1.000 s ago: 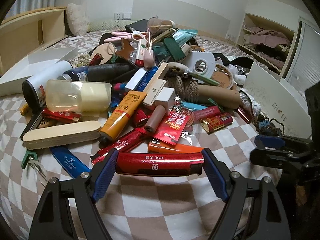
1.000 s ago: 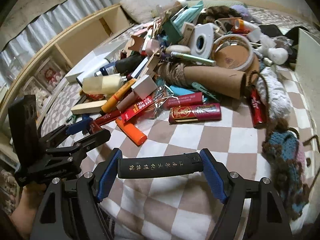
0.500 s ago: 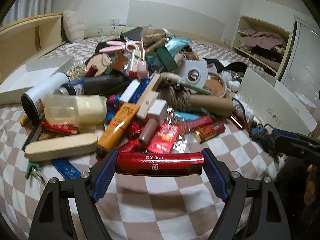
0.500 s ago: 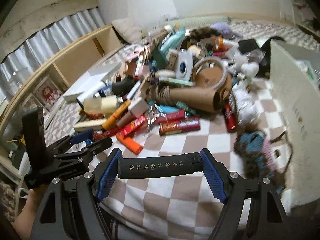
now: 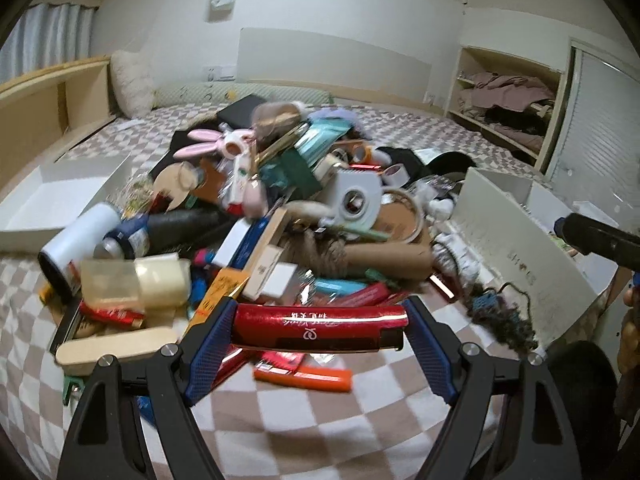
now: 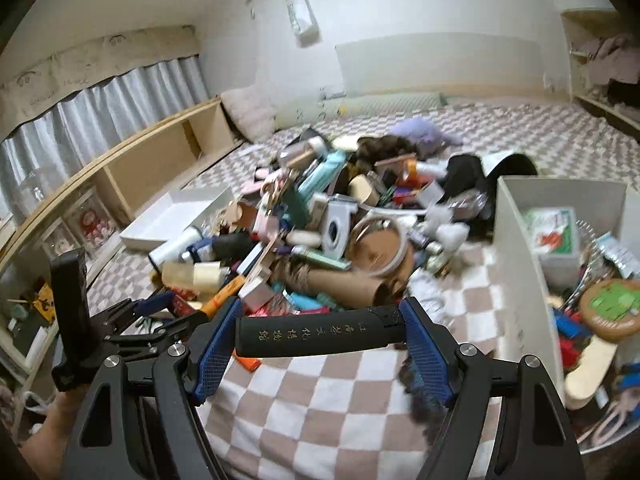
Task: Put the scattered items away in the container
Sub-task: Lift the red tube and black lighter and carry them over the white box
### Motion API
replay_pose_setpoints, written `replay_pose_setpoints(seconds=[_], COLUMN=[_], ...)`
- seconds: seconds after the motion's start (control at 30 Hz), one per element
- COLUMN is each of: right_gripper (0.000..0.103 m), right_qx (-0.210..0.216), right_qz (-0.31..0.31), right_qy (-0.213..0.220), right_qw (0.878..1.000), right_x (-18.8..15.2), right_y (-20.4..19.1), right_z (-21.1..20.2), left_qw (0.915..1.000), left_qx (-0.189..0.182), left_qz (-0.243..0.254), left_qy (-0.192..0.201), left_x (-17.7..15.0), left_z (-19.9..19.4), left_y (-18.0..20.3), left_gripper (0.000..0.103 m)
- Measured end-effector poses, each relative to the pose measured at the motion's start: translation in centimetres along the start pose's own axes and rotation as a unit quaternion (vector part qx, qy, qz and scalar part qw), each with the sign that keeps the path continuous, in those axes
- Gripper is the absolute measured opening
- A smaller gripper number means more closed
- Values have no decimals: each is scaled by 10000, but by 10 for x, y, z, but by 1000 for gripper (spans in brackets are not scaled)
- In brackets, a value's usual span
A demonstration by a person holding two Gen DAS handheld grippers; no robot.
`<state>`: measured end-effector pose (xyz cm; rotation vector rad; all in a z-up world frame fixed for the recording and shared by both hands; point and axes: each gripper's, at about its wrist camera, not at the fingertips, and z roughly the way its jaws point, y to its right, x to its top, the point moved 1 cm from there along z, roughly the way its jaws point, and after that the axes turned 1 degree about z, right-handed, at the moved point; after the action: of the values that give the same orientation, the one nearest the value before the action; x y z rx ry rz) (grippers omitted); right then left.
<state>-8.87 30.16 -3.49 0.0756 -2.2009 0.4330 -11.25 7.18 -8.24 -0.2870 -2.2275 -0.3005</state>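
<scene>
- Left gripper, bottom centre of its view: jaws closed partway on a glossy red tube, clamped end to end; gold script on it too small to read.
- Right gripper: jaws likewise clamped on a black tube with gold Chinese characters, unreadable.
- White container, right of frame, already holds items.
- Scattered pile sits mid-frame on checkered bedspread.

blurred heap, container cropped

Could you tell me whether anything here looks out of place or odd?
Yes: a heap of items lies jumbled on the checkered bed instead of in the white container; otherwise nothing looks spilled or broken.
</scene>
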Motion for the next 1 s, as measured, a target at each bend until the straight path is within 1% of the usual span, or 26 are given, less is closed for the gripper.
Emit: replay_pose_setpoints(seconds=[0.17, 0.4, 0.77, 1.0], right_gripper=[80, 80, 80, 80], right_qx=[-144, -361, -797, -1035], right_qz=[-8, 25, 260, 398], right_qy=[150, 332, 711, 926], right_qw=[9998, 9988, 9939, 9895], right_x=[8, 15, 27, 37], right_y=[12, 33, 89, 124], right_z=[-14, -34, -80, -108], left_qw=[9997, 9979, 9929, 9873], left_qx=[-182, -509, -1011, -1309], left_qz=[63, 254, 446, 641], left_qy=[132, 304, 448, 636], left_x=[16, 39, 71, 95], left_z=[0, 2, 11, 10], left_y=[21, 61, 127, 176], left_gripper=[83, 83, 83, 83])
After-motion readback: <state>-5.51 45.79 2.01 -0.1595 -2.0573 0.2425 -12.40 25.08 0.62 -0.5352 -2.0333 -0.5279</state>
